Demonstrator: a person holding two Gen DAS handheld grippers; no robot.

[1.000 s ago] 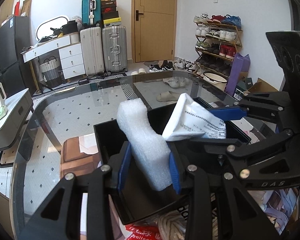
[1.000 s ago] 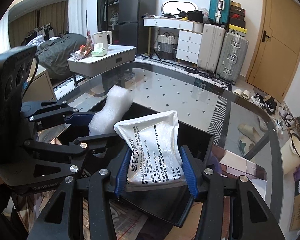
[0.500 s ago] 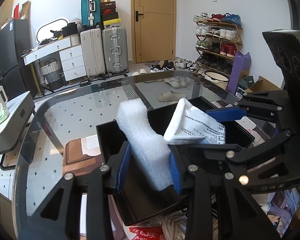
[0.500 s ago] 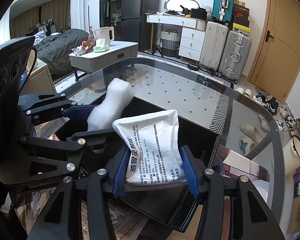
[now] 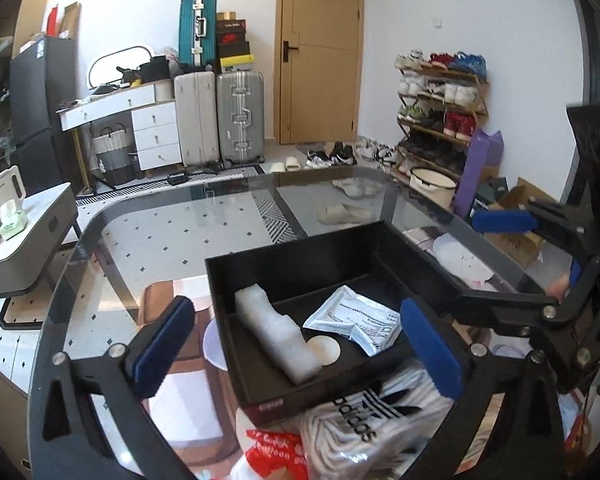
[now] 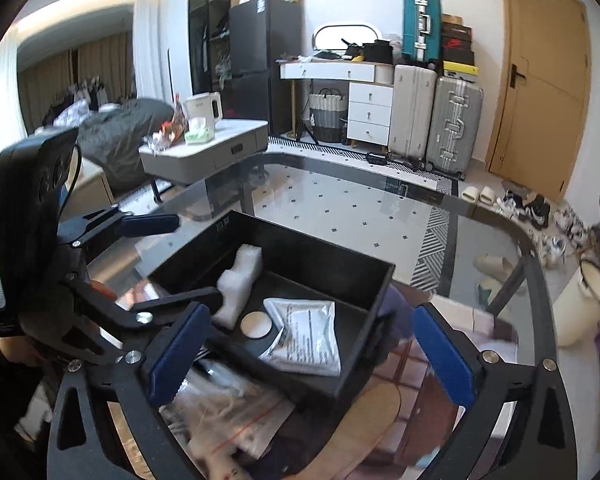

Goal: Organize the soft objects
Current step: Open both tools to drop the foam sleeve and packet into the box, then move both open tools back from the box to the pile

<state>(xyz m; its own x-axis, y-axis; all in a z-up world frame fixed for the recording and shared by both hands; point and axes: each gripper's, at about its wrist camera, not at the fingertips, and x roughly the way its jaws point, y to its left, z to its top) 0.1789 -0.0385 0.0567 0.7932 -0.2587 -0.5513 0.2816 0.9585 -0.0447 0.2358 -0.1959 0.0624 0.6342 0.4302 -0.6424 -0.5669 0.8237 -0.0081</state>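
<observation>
Two soft things, foam block [image 5: 274,334] and white pouch [image 5: 358,320], in the black tray [image 5: 296,252] beyond both grippers' wide-apart, empty fingers [image 5: 162,344].

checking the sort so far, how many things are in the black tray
3. A white foam block lies in the black plastic tray at its left, a white printed pouch at the right, and a small round beige disc between them.
</observation>
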